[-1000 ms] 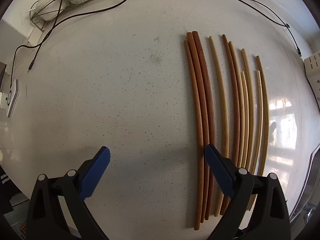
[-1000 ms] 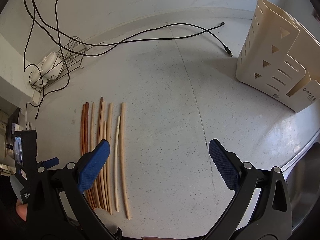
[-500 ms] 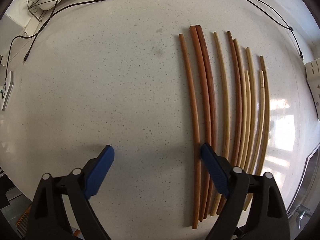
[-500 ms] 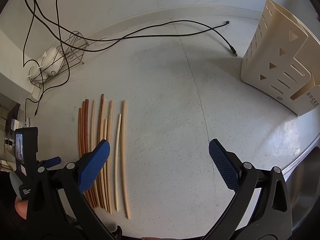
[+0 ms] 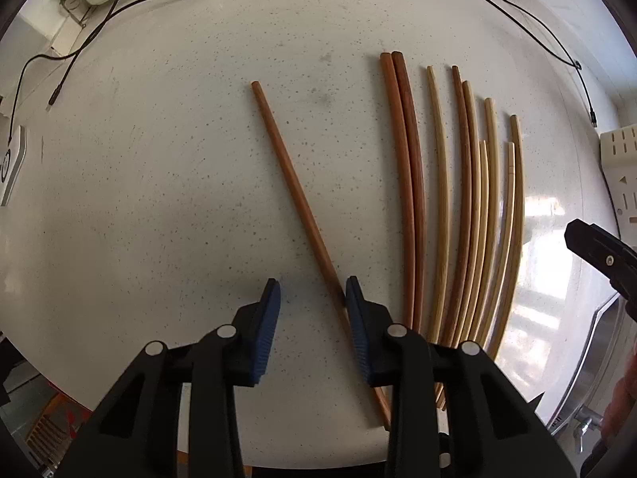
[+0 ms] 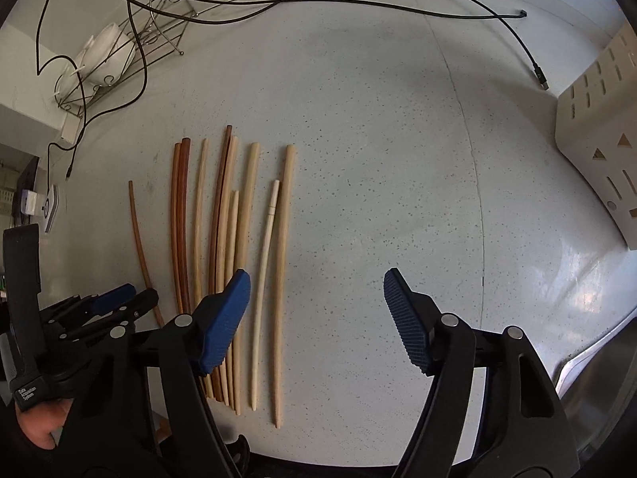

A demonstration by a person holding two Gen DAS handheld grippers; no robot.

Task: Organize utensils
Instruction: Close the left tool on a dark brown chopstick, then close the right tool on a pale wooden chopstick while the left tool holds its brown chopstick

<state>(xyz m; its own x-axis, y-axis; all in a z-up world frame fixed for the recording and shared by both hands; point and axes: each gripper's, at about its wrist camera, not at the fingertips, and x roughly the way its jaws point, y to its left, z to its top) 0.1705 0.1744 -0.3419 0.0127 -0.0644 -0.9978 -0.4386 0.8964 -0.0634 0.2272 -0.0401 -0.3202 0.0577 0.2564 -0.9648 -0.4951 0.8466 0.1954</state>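
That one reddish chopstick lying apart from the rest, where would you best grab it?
Near its closer end, from straight above. The reddish chopstick lies flat and slanted on the counter, clear of the row, so fingers fit either side. The left tool already straddles it there, its jaws just closing in.

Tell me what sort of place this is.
Most likely a kitchen counter: a speckled white countertop with wooden chopsticks laid out in a row, a wire rack of white dishes against the wall, and a cream utensil holder at the right.
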